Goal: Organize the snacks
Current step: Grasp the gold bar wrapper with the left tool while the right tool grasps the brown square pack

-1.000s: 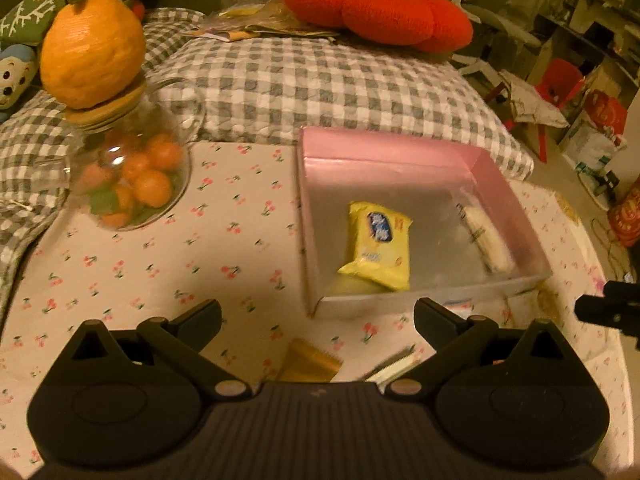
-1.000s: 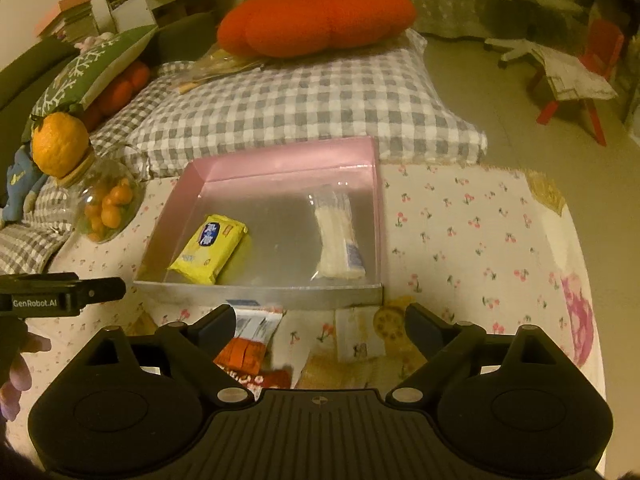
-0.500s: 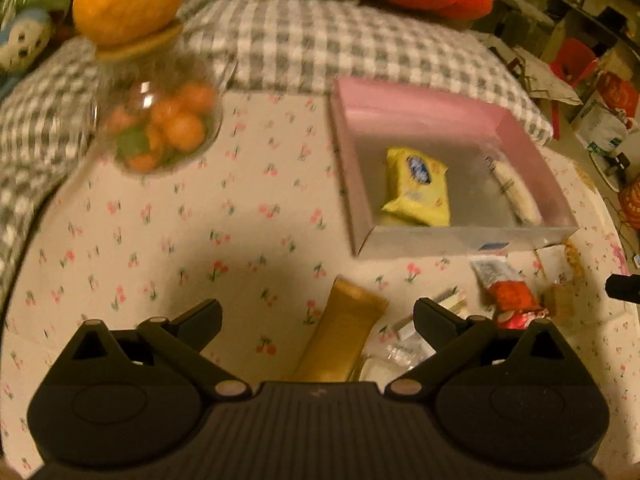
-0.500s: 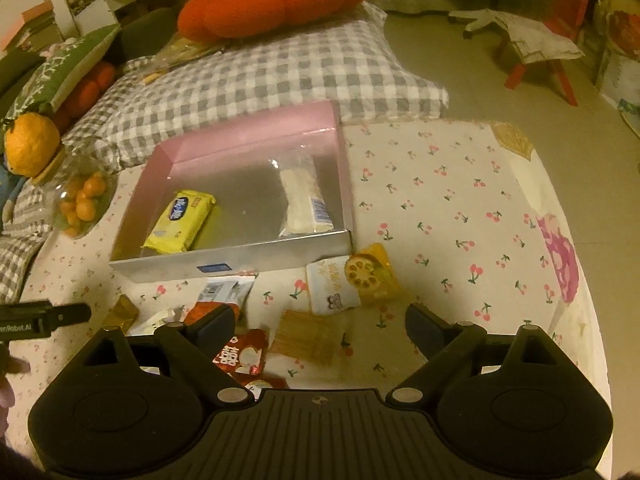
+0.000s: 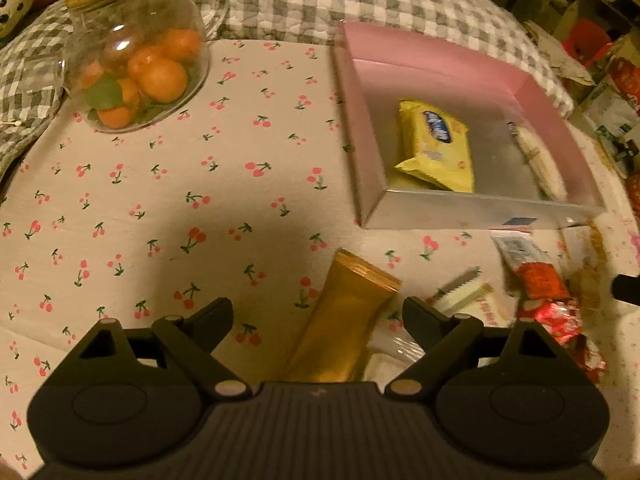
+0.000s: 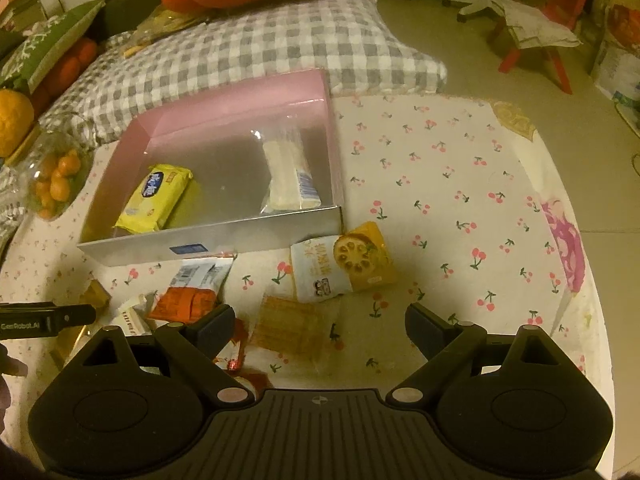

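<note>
Counter [image 6: 460, 184], cherry-print cloth: pink box [image 6: 224, 104] already holding two snacks. Loose packets just in front of box; step judged as reaching to pick. Left gripper [image 5: 318, 312], jaws apart and just narrowing, angled down over gold packet [image 5: 344, 320], not yet clamped. Right gripper [image 6: 320, 326], jaws apart, empty, above amber packet [image 6: 292, 326]. Next: lower, close, lift into box.
</note>
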A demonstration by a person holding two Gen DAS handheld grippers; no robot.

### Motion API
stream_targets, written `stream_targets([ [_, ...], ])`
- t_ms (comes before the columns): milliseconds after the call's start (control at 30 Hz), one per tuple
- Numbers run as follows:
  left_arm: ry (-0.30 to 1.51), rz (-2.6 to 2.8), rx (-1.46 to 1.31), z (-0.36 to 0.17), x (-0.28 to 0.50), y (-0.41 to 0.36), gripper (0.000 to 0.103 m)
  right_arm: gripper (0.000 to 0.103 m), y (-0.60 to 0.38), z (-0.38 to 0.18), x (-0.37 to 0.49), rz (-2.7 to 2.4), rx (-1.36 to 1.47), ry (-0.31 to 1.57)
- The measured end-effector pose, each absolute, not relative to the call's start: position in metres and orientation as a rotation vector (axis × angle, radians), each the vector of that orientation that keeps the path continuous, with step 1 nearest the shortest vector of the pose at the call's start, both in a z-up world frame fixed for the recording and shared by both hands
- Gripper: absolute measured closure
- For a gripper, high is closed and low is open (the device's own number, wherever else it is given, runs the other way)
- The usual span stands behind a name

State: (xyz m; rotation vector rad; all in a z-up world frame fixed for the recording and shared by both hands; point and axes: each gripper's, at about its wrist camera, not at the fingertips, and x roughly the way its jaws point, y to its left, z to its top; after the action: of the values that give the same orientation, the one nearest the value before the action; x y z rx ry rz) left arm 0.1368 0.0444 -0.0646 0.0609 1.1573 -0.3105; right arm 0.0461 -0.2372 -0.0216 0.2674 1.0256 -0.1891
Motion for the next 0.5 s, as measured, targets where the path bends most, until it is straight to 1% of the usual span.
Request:
stream_targets([
  [233, 1.117, -0.259, 0.167, -0.072, 0.142, 0.042, 0.015, 0.009, -0.239, -0.029, 0.05, -0.204, 0.263, 1.047],
  [367, 1.124, -0.234, 0.146, -0.07, 0.147, 0.051, 0.017, 0.009, -0.24, -0.032, 0.05, -0.208, 0.263, 1.053],
  [500, 1.153, -0.23, 0.091, -0.065, 0.147, 0.057, 0.017, 0.009, -0.243, -0.034, 0.052, -0.215, 0.279, 1.059],
])
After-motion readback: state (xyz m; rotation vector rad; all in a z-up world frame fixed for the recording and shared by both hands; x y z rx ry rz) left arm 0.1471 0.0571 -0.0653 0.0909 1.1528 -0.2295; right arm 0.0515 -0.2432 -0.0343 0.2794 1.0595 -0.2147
